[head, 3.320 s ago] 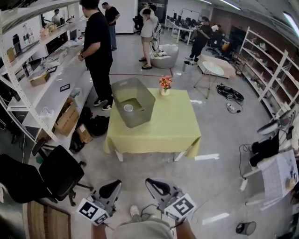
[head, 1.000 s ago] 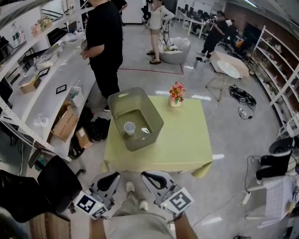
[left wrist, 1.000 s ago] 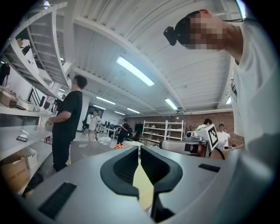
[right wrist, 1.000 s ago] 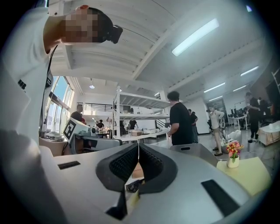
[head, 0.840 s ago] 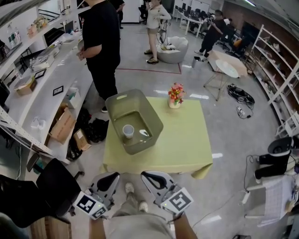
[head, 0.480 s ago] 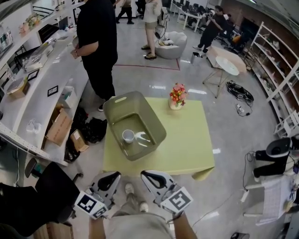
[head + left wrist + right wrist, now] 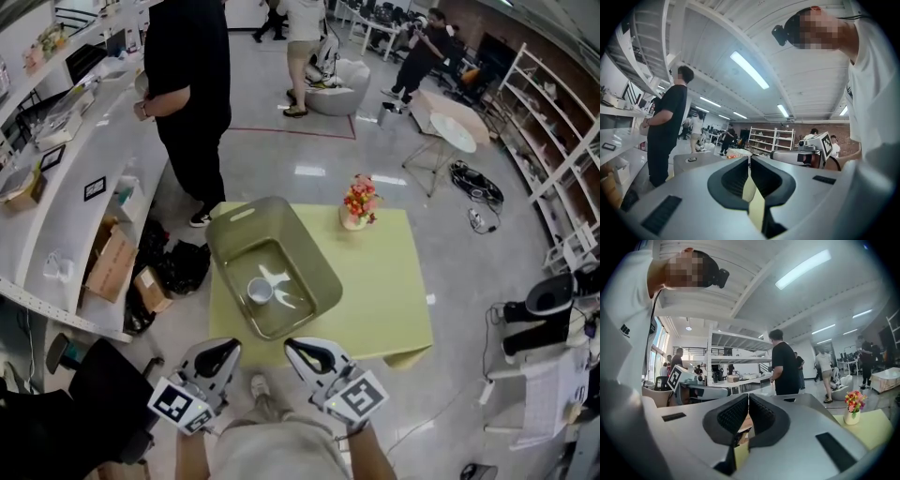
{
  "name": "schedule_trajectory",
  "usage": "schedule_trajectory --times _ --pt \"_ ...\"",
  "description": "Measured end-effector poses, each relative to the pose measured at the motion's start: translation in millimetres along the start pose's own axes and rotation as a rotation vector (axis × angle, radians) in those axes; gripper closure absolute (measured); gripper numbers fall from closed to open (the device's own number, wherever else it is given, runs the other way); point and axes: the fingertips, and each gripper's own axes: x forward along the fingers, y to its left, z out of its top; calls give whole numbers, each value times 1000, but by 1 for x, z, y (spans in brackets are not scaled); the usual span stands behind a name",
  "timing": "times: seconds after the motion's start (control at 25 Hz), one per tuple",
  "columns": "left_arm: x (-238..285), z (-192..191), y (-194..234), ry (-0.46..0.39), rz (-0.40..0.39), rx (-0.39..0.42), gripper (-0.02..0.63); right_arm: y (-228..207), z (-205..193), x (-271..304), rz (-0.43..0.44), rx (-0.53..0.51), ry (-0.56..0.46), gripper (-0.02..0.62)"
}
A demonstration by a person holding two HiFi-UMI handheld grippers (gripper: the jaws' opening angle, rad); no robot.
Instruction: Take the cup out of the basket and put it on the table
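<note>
Just short of the basket (image 7: pixel 234 220), the left claw (image 7: pixel 222 351) has its jaws pressed together on nothing. The white cup (image 7: pixel 260 292) stands upright on the basket's floor. The basket sits on the yellow surface (image 7: pixel 394 291). Below the basket's near corner, the right claw (image 7: pixel 302 351) is likewise closed and empty. A flower vase (image 7: pixel 358 214) stands right of the basket.

place: open lab-office | signs: shelving racks (image 7: pixel 551 117), long workbench (image 7: pixel 42 246), office chair (image 7: pixel 98 386)
</note>
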Motion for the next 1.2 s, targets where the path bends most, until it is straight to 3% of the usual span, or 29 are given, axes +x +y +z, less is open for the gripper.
schedule_trajectory --times 0.52,1.2 --pt "33 10 49 5 -20 -14 581 -45 5 46 4 -68 47 586" --pt "71 0 89 6 146 -51 582 -96 -26 96 253 -192 256 584"
